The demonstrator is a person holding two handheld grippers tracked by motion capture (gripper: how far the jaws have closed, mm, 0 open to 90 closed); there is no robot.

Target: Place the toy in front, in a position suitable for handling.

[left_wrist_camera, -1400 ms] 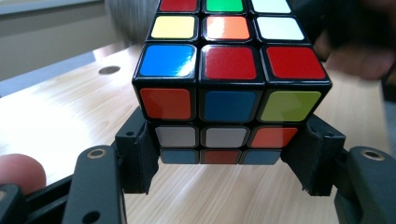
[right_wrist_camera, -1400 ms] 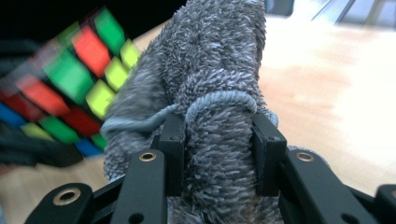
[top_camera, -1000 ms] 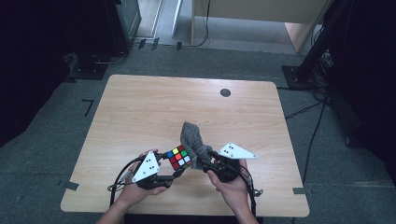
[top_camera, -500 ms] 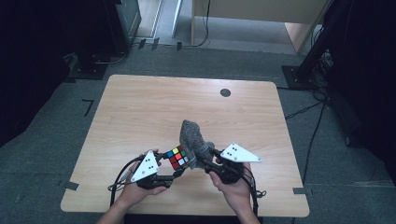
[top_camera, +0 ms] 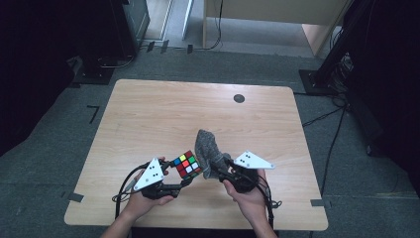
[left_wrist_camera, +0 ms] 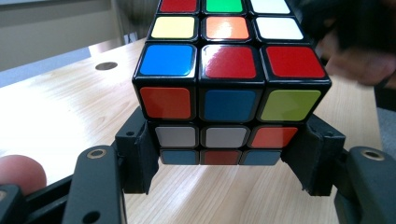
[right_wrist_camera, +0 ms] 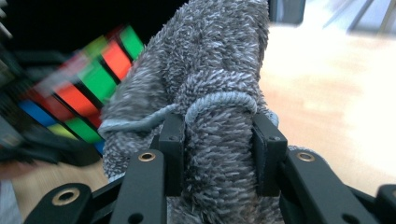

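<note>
Two hand-held grippers work low in the high view over a light wooden table point(top_camera: 148, 114), whose top spans the middle of the frame and carries a small dark round grommet point(top_camera: 239, 98) toward its upper right. Grey carpeted floor point(top_camera: 59, 129) surrounds the table, with dark equipment stands at the upper left and right edges. Next in size, a grey fuzzy cloth point(top_camera: 208, 151) stands bunched just right of centre in the lower part of the high view, its left edge close against the cube; whether they touch cannot be told. In the right gripper view the cloth point(right_wrist_camera: 219, 93) rises through the centre of the frame, and the right gripper point(right_wrist_camera: 218, 158) has both black jaws pressed into its pile, clamped on a fold edged with a pale stitched hem. The right gripper point(top_camera: 225, 171) sits at lower centre-right of the high view, held by a hand point(top_camera: 247, 198). Smaller still, a Rubik's cube point(top_camera: 186, 164) is held tilted above the tabletop just left of the cloth. In the left gripper view the Rubik's cube point(left_wrist_camera: 229, 88) occupies the upper centre, and the left gripper point(left_wrist_camera: 226, 163) pinches its lowest layer from both sides, jaws closed against the cube.
</note>
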